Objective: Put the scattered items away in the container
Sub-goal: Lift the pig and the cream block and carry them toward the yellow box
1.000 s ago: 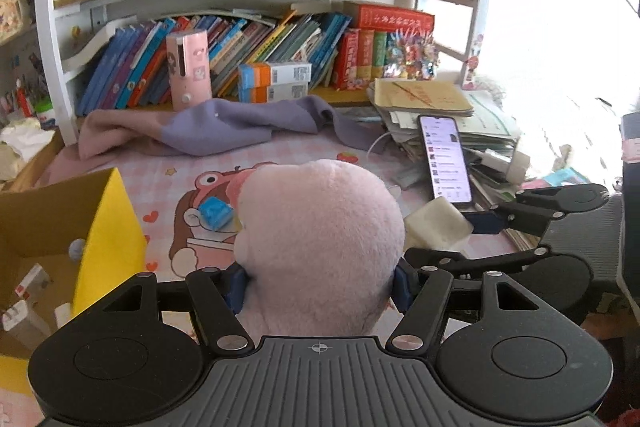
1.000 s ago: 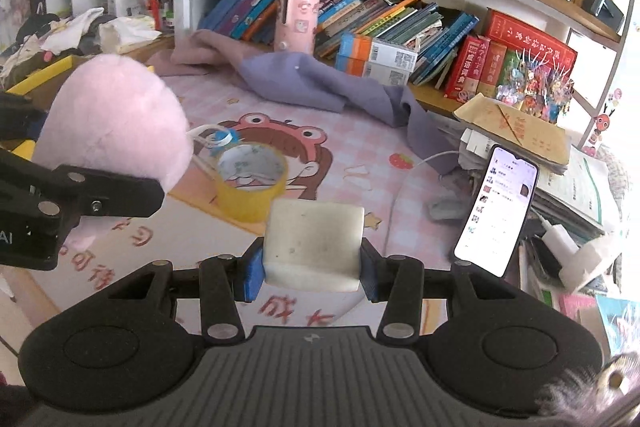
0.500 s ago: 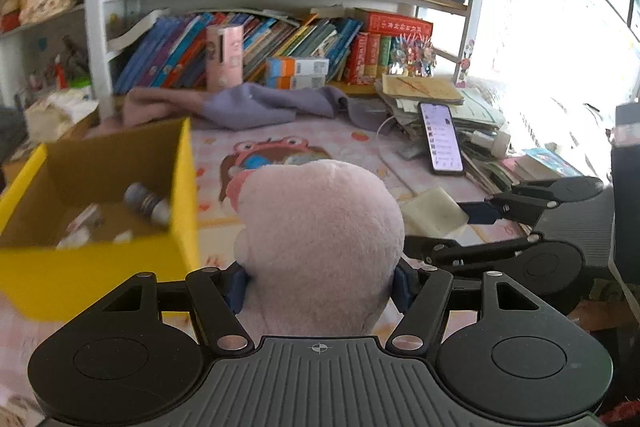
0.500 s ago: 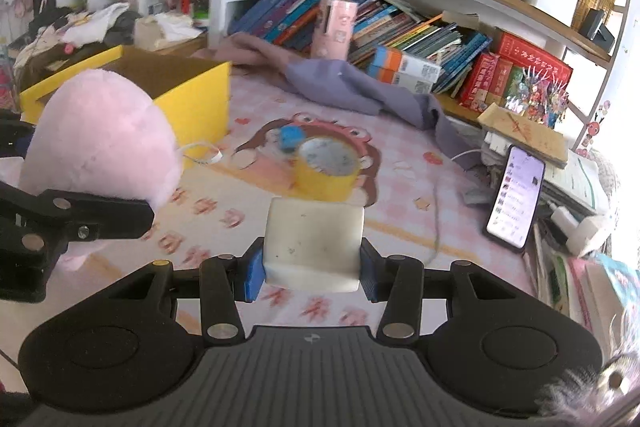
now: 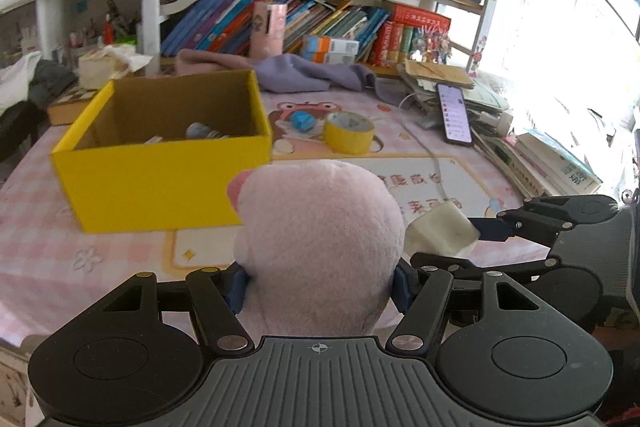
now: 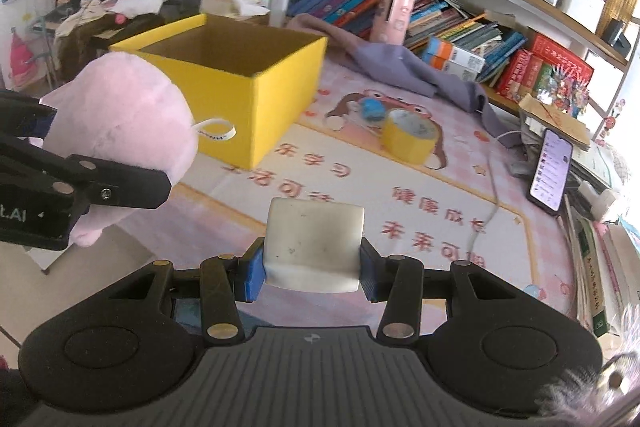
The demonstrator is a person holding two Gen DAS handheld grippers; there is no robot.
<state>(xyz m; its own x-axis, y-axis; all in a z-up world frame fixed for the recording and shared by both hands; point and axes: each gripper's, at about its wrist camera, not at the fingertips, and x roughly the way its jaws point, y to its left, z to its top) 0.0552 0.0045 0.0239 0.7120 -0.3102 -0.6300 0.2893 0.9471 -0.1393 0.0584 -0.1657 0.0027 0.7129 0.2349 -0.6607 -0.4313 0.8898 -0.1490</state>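
Observation:
My left gripper [image 5: 320,283] is shut on a pink plush toy [image 5: 320,243] and holds it above the desk's near edge; the toy also shows in the right wrist view [image 6: 120,123]. My right gripper [image 6: 312,267] is shut on a white foam block [image 6: 314,243], which the left wrist view shows to the toy's right [image 5: 440,231]. The yellow box [image 5: 160,175] stands ahead and to the left, open, with small items inside. A yellow tape roll [image 5: 348,133] and a small blue item [image 5: 302,120] lie on the mat beyond the toy.
A phone [image 5: 454,115] leans on a stack of books and papers at the right. A purple cloth [image 5: 304,73] lies at the back before shelves of books. A white cable [image 6: 494,195] runs across the mat. Clothes are piled at the far left.
Both grippers have pulled back and up from the desk with their loads. The yellow box, tape roll and blue item now sit farther ahead and show in full.

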